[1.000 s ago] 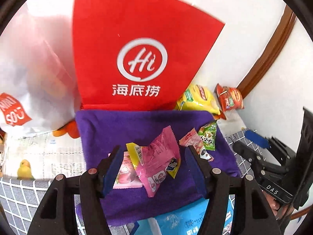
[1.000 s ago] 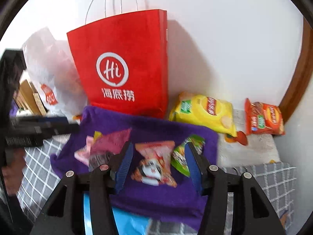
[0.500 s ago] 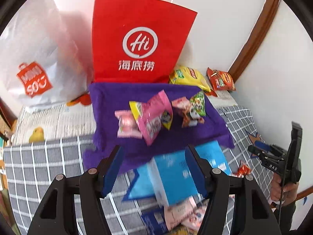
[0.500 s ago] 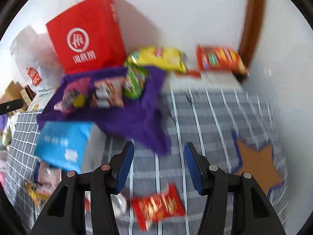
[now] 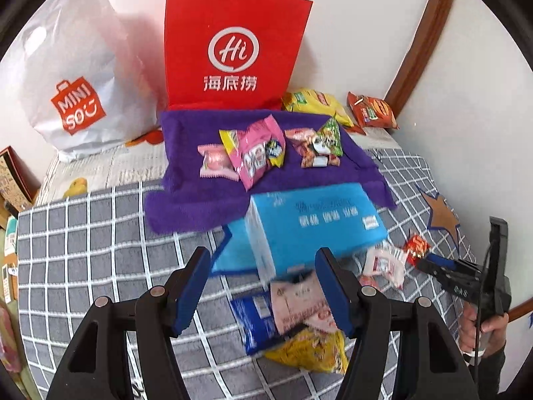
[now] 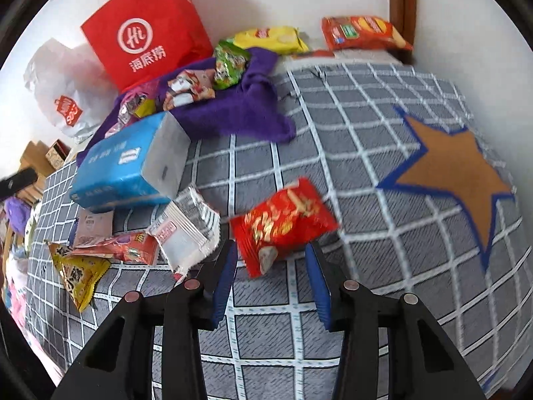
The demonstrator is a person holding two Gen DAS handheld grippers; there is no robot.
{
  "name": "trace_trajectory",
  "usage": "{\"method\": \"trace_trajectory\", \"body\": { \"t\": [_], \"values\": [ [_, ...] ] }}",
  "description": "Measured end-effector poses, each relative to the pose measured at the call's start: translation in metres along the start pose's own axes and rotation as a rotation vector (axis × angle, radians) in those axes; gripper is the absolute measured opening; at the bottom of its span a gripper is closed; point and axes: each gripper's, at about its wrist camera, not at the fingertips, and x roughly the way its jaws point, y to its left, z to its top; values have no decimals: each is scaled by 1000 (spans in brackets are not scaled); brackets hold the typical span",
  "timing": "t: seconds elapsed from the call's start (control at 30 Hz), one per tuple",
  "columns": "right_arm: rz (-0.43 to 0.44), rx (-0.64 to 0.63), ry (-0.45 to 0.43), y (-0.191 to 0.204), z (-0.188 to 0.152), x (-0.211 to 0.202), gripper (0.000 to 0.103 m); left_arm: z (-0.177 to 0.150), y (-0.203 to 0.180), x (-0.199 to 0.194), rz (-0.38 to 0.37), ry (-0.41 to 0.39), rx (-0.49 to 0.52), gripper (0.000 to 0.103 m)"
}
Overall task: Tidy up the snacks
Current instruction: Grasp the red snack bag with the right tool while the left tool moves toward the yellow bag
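A purple cloth (image 5: 200, 206) on the checked bedspread holds several small snack packets (image 5: 256, 153). In front of it lies a blue tissue box (image 5: 316, 220), with a pile of loose packets (image 5: 299, 303) at its near side. My left gripper (image 5: 262, 256) hangs open above that pile and holds nothing. My right gripper (image 6: 269, 250) points down at a red snack packet (image 6: 283, 223). Its jaws are closing, the packet's near end lies between the fingertips, and the pads do not press it. In the left wrist view that packet (image 5: 416, 245) lies just ahead of the right gripper (image 5: 433, 263).
A red paper bag (image 5: 233, 50) and a white plastic bag (image 5: 73, 76) lean on the wall behind the cloth. Yellow (image 6: 273, 38) and orange (image 6: 363, 31) chip bags lie in the far corner. White (image 6: 186, 230) and yellow (image 6: 78, 273) packets lie left of the right gripper.
Both grippers have drawn back from the purple cloth toward the near side of the bed. The right one swung right and down onto the red packet, and its jaws have narrowed.
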Motion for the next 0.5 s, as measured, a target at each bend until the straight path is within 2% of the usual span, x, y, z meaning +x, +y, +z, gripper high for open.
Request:
{"method": "trace_trajectory", "body": {
  "t": [0.17,0.5],
  "values": [
    [60,68,-3,-9,10,9,46,-23,10,-6,12,31,-36,63],
    [51,49,8,-4,41,31,53,-42,32,-9,19,54,-108,63]
  ]
}}
